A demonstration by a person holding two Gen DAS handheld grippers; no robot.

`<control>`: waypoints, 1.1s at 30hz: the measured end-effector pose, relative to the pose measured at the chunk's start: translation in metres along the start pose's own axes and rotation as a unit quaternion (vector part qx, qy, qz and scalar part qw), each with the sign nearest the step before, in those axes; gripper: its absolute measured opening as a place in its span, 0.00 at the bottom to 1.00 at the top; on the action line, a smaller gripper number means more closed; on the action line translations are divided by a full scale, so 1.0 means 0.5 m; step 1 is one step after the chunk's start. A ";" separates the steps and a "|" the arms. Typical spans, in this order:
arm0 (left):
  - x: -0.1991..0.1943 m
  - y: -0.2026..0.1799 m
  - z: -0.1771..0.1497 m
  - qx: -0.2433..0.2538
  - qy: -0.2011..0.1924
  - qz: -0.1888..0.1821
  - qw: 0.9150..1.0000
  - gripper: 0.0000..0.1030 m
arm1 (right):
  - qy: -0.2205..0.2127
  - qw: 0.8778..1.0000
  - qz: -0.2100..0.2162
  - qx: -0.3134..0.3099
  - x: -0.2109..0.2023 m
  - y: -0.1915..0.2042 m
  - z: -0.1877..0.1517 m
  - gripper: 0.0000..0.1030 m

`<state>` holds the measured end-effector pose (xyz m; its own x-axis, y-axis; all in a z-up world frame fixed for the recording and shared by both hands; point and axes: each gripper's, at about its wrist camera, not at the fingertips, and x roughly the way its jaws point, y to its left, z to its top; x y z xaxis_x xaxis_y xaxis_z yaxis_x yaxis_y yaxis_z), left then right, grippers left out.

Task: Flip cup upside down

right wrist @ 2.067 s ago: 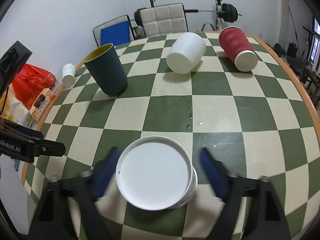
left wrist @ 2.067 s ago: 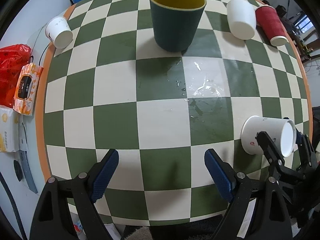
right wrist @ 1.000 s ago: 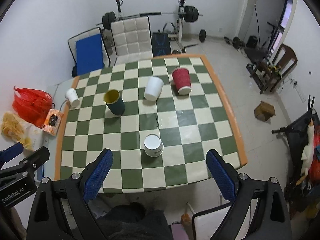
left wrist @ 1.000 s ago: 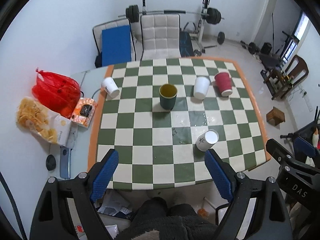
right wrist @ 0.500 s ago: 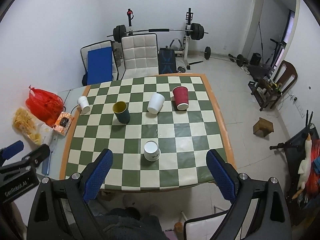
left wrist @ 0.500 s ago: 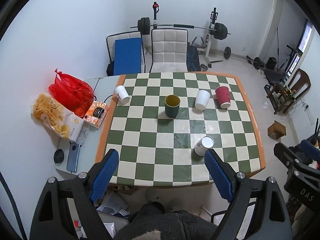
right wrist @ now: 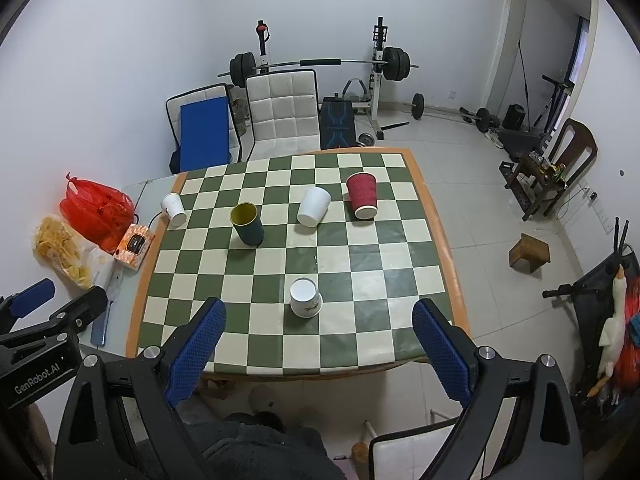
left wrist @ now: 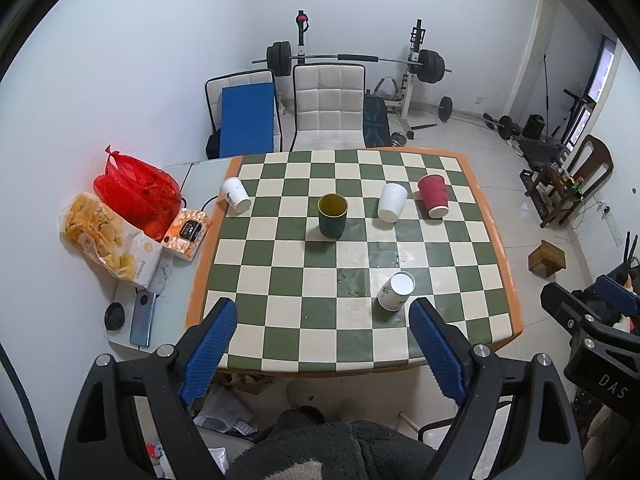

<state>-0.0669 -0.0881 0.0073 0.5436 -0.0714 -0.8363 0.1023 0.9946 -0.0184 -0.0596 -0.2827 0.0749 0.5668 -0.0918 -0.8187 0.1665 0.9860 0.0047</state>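
Note:
A white paper cup stands upside down, base up, near the front of the checkered table; it also shows in the right wrist view. My left gripper is open and empty, held high above the table's front edge. My right gripper is open and empty, equally high. A dark green cup stands upright at the table's middle. A white cup, a red cup and a small white paper cup stand base up farther back.
A side table on the left holds a red bag, a snack bag, a tissue pack and a phone. Chairs and a barbell rack stand behind. A person's lap is below the grippers.
Both grippers have risen far above the table and pulled back. The white paper cup, which was between the right gripper's fingers, now stands free, base up, on the table.

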 end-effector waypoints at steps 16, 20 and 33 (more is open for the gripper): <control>-0.005 -0.023 -0.001 -0.002 0.006 -0.004 1.000 0.85 | 0.007 1.000 0.002 -0.004 0.018 -0.014 0.005 0.94; -0.004 -0.024 -0.003 -0.003 0.007 -0.004 1.000 0.85 | 0.011 1.000 0.006 -0.009 0.027 -0.008 0.008 0.94; 0.001 -0.015 -0.008 -0.007 0.006 0.000 1.000 0.85 | 0.015 1.000 0.022 -0.013 0.035 0.004 0.023 0.96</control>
<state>-0.0706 -0.0952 0.0050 0.5336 -0.0698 -0.8428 0.0905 0.9956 -0.0252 -0.0399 -0.2839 0.0670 0.5485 -0.0443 -0.8350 0.1211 0.9923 0.0269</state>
